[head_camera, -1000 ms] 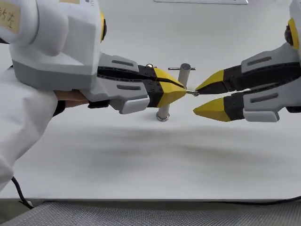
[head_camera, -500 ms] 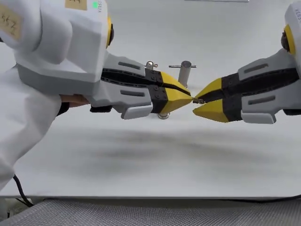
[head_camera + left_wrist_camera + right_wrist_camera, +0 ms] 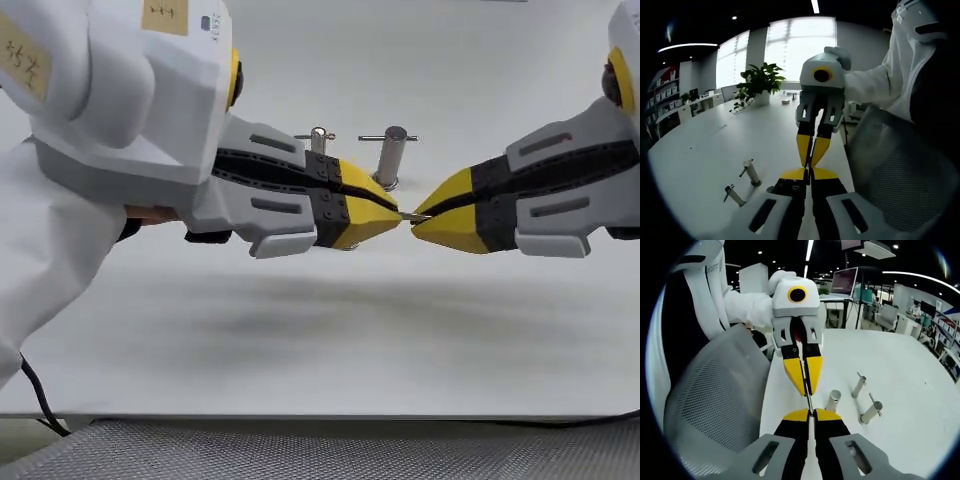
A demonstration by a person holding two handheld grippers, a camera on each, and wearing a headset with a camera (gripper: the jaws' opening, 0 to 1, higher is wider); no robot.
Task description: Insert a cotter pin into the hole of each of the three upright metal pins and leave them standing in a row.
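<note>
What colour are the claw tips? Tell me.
Yellow on both the left claw and right claw, with black behind; clearest in the head view.

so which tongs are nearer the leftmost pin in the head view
Left. The left tongs reach across in front of that pin; the right tongs sit further right, meeting them tip to tip on a cotter pin.

The left gripper (image 3: 395, 215) has yellow pointed tips, black middle parts with small screws and grey slotted side guards. Its big housing (image 3: 130, 110) is white above and grey below. On top of it are two beige paper labels (image 3: 164, 14) with handwriting, and a yellow ring (image 3: 233, 77) is on its side. Behind it is a white sleeve (image 3: 50, 260), and below it a black cable (image 3: 40, 405).
</note>
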